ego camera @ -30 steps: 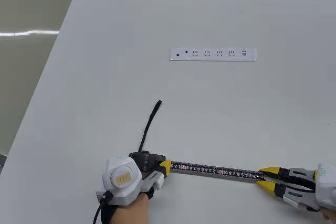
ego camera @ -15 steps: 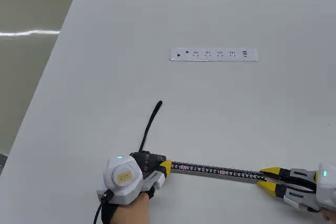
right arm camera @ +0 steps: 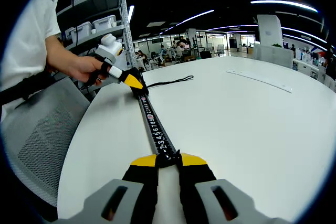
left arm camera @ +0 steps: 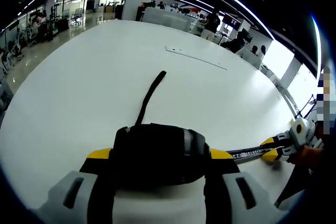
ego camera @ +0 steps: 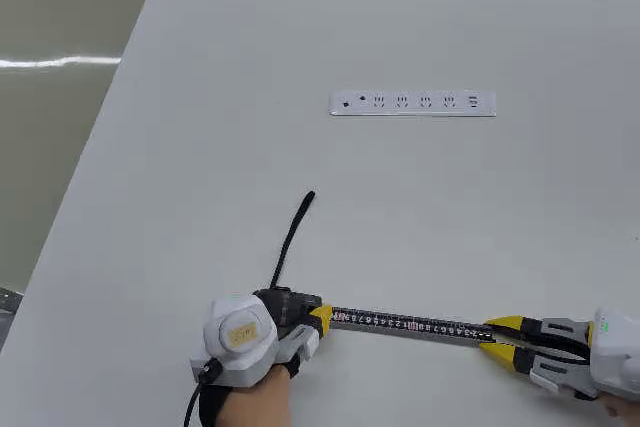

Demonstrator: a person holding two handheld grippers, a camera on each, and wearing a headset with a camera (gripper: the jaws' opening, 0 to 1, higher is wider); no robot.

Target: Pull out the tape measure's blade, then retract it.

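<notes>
**Blade drawn out, held at both ends**

Tape measure [ego camera: 284, 305]: the black case lies on the white table [ego camera: 450, 217], near the front edge and toward the left. The left hand-held gripper [ego camera: 316, 321] is clamped on the case. In the left gripper view its yellow-tipped jaws sit one on each side of the black body.

The blade [ego camera: 410, 325] is out of the case and runs rightward, numerals up. It sits low at the table surface; I cannot tell whether it touches.

The right hand-held gripper [ego camera: 497, 333] has its jaws nearly together, pinching the blade's free end. The right gripper view shows that end caught between the two yellow tips. The two grippers are well apart, with the blade straight between them.

The black strap [ego camera: 294, 235] trails from the case away from the person and lies flat on the table. A white power strip [ego camera: 412, 103] lies farther back, well apart from the tape measure.
</notes>
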